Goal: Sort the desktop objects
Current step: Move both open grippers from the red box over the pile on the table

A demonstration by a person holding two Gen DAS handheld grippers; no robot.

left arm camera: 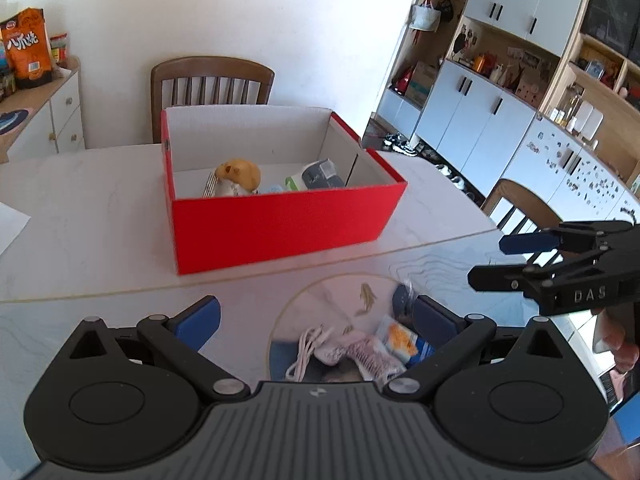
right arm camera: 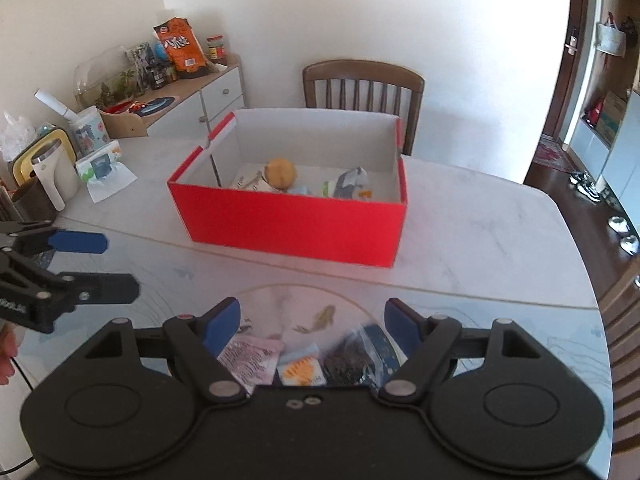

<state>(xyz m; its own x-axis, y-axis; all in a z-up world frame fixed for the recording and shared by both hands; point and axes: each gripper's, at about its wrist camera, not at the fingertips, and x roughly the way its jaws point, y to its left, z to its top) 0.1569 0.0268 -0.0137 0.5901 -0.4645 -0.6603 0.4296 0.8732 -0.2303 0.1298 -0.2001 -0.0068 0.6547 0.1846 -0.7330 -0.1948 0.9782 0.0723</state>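
Observation:
A red box (left arm camera: 276, 224) stands on the white table (left arm camera: 80, 216), also in the right wrist view (right arm camera: 296, 228). It holds a yellow plush toy (left arm camera: 240, 174), a grey-green packet (left arm camera: 320, 176) and other small items. On a round mat (left arm camera: 320, 300) near me lie a white cable (left arm camera: 308, 350), a pink packet (left arm camera: 360, 350), an orange-white packet (left arm camera: 400, 340) and a dark bag (right arm camera: 352, 356). My left gripper (left arm camera: 316, 322) is open above them. My right gripper (right arm camera: 314, 324) is open above the same pile, and shows at the right of the left view (left arm camera: 492, 260).
A wooden chair (left arm camera: 212, 80) stands behind the box. A sideboard with snack bags (right arm camera: 180, 48) is at the left. A cup (right arm camera: 52, 172) and tissue pack (right arm camera: 100, 164) sit at the table's left edge. Cabinets (left arm camera: 500, 112) line the right wall.

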